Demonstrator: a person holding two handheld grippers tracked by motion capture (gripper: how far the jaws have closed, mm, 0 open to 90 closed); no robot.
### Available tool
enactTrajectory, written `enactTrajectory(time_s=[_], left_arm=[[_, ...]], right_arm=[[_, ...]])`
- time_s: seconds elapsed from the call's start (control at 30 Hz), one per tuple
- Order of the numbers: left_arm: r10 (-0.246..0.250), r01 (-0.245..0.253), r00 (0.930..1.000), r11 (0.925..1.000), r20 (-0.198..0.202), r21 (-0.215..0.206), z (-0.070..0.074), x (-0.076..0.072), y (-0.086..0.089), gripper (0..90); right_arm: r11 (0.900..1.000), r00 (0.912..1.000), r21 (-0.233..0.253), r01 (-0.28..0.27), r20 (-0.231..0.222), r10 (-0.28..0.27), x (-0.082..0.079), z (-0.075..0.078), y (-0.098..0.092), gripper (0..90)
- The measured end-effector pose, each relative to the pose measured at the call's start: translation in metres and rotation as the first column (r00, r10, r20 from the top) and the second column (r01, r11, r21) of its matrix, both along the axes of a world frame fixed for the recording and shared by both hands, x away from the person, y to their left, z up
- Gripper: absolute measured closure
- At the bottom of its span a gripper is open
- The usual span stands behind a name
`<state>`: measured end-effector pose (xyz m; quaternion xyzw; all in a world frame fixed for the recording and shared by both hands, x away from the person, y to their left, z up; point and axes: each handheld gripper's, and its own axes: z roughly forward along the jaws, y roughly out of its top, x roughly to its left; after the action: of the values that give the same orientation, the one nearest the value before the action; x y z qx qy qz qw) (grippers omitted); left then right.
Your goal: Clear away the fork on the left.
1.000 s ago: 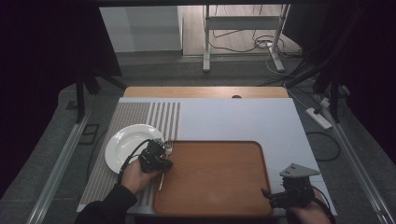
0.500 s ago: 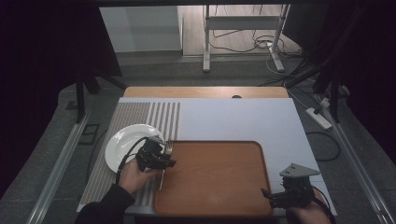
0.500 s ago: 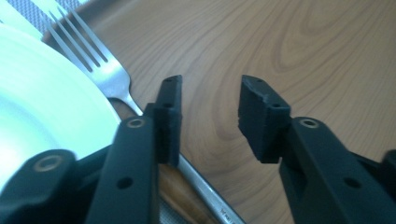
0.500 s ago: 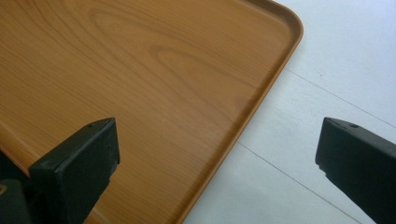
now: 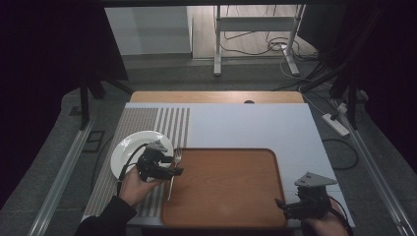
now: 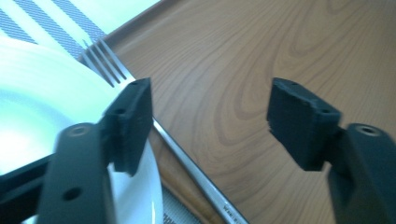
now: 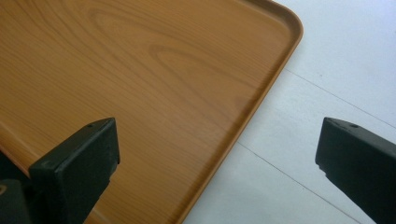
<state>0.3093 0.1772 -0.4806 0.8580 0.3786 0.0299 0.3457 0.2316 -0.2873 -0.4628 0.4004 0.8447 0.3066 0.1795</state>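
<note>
A silver fork (image 5: 173, 169) lies along the left rim of the brown wooden tray (image 5: 231, 196), tines pointing away from me. In the left gripper view the fork (image 6: 187, 158) runs between the white plate (image 6: 42, 116) and the tray (image 6: 243, 70). My left gripper (image 5: 169, 166) hovers open just above the fork, its jaws apart with nothing between them (image 6: 210, 121). The white plate (image 5: 129, 150) sits on the striped placemat to the left. My right gripper (image 5: 285, 206) rests open at the tray's near right corner (image 7: 261, 102), empty.
A grey striped placemat (image 5: 147, 123) covers the left part of the white table (image 5: 255, 125). A wooden strip (image 5: 216, 97) borders the far edge. Cables, a power strip (image 5: 336, 124) and metal stand legs lie on the floor beyond.
My left gripper has shifted slightly forward and right along the fork, toward its tines. The right gripper has stayed put.
</note>
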Motion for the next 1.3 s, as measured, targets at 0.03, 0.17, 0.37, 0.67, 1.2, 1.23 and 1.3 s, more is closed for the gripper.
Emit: enactTrajectory(time_s=[0.03,0.17,0.37,0.67,1.2,1.23,1.3], left_arm=[[0.002,-0.002,1.0000,1.0000,0.007,0.004,0.000,-0.001,0.000,29.6],[0.026,-0.028,0.9983,0.9988,0.052,0.041,0.002,-0.006,0.001,20.5],[0.028,-0.032,0.9966,0.9981,0.077,0.053,0.003,-0.012,0.002,9.7],[0.042,-0.044,0.9968,0.9984,0.069,0.033,0.003,-0.018,0.010,0.0],[0.081,-0.079,0.9933,0.9966,0.083,-0.023,0.002,-0.026,0.036,0.0],[0.082,-0.080,0.9930,0.9964,0.085,-0.027,0.001,-0.027,0.037,0.0],[0.086,-0.084,0.9924,0.9960,0.088,-0.029,0.001,-0.029,0.039,0.0]], right_arm=[[1.000,1.0000,0.000,0.000,0.000,0.000,0.000,0.000,0.000,0.4],[1.000,1.0000,-0.001,0.000,0.000,0.000,0.000,0.000,0.000,0.4],[1.000,1.0000,0.002,0.002,0.000,-0.002,0.000,0.000,0.000,0.4],[1.000,1.0000,0.003,0.003,-0.001,-0.003,0.000,0.000,0.000,0.4],[1.000,1.0000,0.003,0.003,-0.002,-0.003,0.000,0.000,0.000,0.4],[1.000,1.0000,0.003,0.004,-0.002,-0.004,0.000,0.000,0.000,0.4],[1.000,1.0000,0.004,0.004,-0.001,-0.004,0.000,0.000,0.000,0.4]])
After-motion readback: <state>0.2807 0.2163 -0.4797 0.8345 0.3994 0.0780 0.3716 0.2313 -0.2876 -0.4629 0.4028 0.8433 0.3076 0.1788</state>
